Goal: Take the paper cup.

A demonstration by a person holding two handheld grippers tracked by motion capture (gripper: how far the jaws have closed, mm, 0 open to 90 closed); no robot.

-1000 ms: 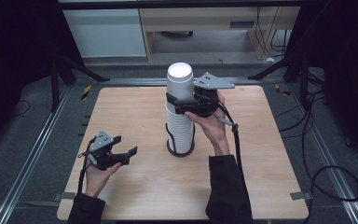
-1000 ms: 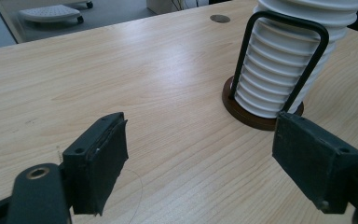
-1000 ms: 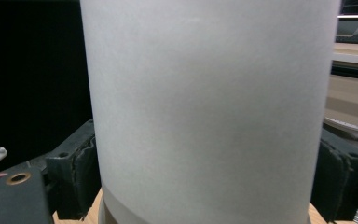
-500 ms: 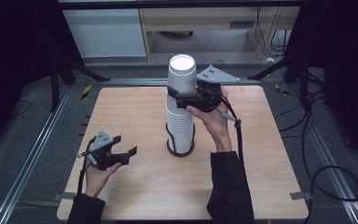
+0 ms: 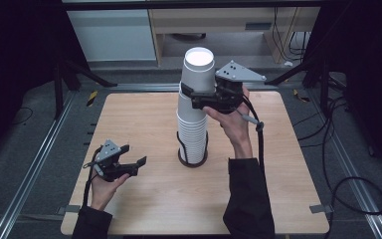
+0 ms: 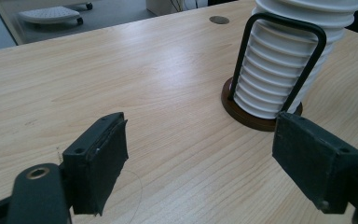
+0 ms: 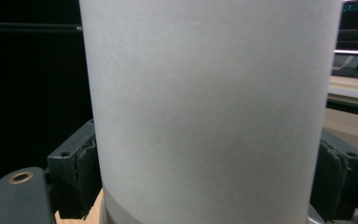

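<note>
While the right tool (image 5: 195, 97) pinched the top white paper cup (image 5: 199, 67), it had risen off the ribbed white stack (image 5: 191, 134); separation underway. Left tool (image 5: 129, 160) sat spread, idle, w/ nothing held.

You work on a pale wood-grain table (image 5: 144, 119) with a smooth satin sheen. Your top cup (image 7: 209, 107) looks like matt white paper; the holder's base (image 6: 242, 114) is dark brown wood, its loop (image 6: 279, 28) black metal.
</note>
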